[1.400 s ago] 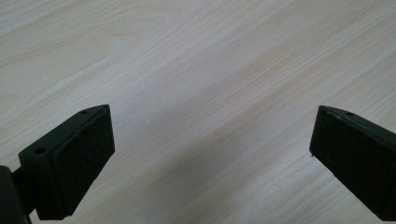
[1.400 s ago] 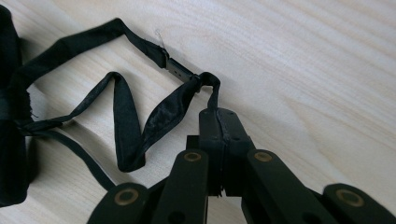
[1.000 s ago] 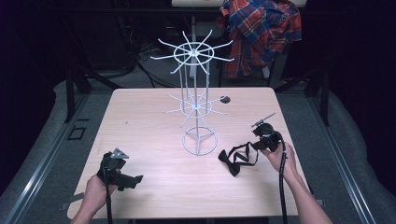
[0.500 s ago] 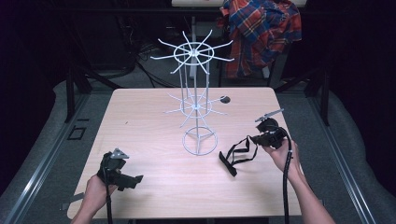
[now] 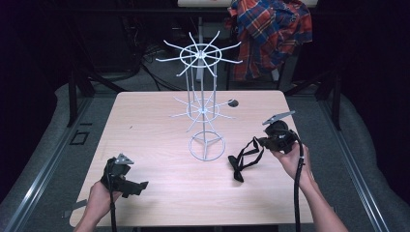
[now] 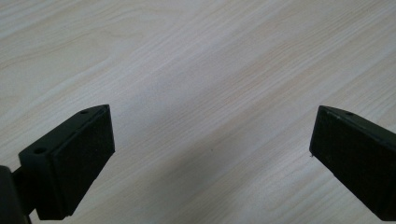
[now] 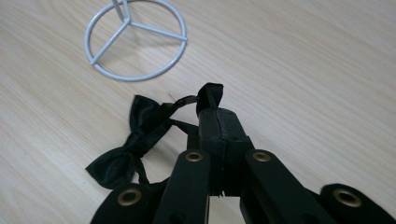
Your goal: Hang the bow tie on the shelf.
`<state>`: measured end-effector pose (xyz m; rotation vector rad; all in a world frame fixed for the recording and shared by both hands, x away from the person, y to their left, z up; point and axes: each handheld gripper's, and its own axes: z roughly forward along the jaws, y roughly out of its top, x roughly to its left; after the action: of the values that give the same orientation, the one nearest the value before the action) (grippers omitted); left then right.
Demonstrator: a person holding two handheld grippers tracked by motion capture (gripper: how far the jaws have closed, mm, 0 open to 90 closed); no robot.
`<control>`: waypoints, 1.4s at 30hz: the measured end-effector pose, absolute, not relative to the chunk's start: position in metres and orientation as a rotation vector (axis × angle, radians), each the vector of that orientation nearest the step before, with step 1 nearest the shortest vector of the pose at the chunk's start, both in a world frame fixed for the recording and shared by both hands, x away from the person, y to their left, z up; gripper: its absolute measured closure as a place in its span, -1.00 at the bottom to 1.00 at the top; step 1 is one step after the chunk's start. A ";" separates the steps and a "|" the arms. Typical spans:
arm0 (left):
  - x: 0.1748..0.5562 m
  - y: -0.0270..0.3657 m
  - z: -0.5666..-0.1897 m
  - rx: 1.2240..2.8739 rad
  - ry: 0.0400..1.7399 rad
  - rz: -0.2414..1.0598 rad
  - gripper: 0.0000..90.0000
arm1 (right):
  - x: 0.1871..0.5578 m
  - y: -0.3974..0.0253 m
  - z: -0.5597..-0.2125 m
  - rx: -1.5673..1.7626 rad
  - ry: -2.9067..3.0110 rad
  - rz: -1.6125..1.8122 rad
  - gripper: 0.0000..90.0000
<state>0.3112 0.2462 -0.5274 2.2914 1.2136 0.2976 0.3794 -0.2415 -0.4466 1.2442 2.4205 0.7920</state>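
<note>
- High view: the white wire rack (image 5: pixel 202 104) stands upright near the middle of the light wood table (image 5: pixel 159 193), its round base ring resting on the tabletop.
- Right tongs (image 5: pixel 265 142) sit to the right of the rack's base, held in the person's right hand (image 5: pixel 290 157), and they are clenched on the strap of a black bow tie (image 5: pixel 240 164).
- From the tongs the strap runs down and toward the rack; the bow itself touches the table just right of the base ring, close to it but apart from it.
- Right gripper view: the two black jaws are pressed together with a loop of the strap (image 7: pixel 209 95) pinched at their tips, and the bow (image 7: pixel 133 140) lies on the wood between the tongs and the base ring (image 7: pixel 135 39).
- Left tongs (image 5: pixel 138 186) lie well to the left of the rack and nearer the person's edge of the table, in the left hand (image 5: pixel 99 198).
- Left gripper view: the left jaws stand wide apart, released, with bare wood grain between them and nothing in their grip.
- A small dark object (image 5: pixel 233 103) lies on the table behind and to the right of the rack; what it is cannot be told.
- A plaid shirt (image 5: pixel 270 34) hangs beyond the far edge of the table, behind and right of the rack.
</note>
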 end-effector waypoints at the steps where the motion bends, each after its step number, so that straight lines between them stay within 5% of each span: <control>1: 0.311 0.246 -0.527 2.291 1.214 0.298 -1.00 | 0.379 -0.242 -0.447 1.244 2.421 0.792 1.00; 42: 0.310 0.245 -0.526 2.301 1.191 0.306 -1.00 | 0.358 -0.217 -0.408 1.068 2.396 0.889 1.00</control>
<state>0.3103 0.2453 -0.5265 2.3007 1.1915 0.3062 0.3579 -0.2169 -0.4082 1.0683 2.3958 0.8894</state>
